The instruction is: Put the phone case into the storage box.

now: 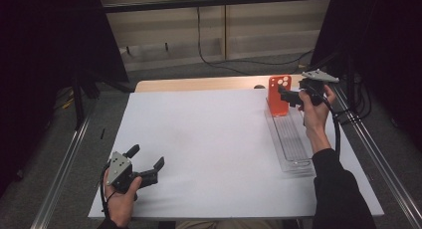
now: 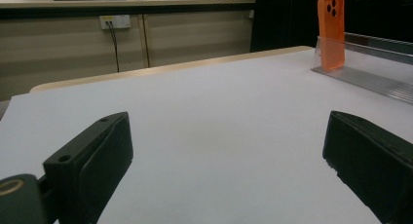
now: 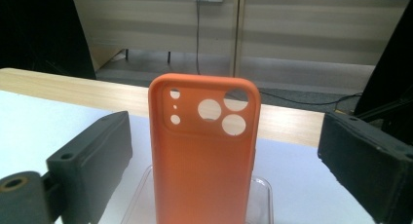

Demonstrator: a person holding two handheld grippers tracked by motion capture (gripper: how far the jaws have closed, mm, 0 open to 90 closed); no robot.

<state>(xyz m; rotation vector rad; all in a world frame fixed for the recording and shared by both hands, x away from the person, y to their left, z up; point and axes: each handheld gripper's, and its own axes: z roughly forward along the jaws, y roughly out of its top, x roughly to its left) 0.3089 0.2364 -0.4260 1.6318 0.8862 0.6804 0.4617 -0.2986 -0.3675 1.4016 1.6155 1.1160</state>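
Orange phone case (image 3: 204, 151) stands upright at far end of clear rack (image 1: 293, 139), right side of table (image 1: 199, 139), so your right tool (image 1: 288, 96), jaws wide and empty, straddles its edges. Left tool (image 1: 147, 164) open, empty, parked near you.

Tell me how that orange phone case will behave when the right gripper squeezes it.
The phone case is a thin empty shell, so probably light and likely to flex between the open right gripper. Standing upright in the clear rack, it may tip if nudged.
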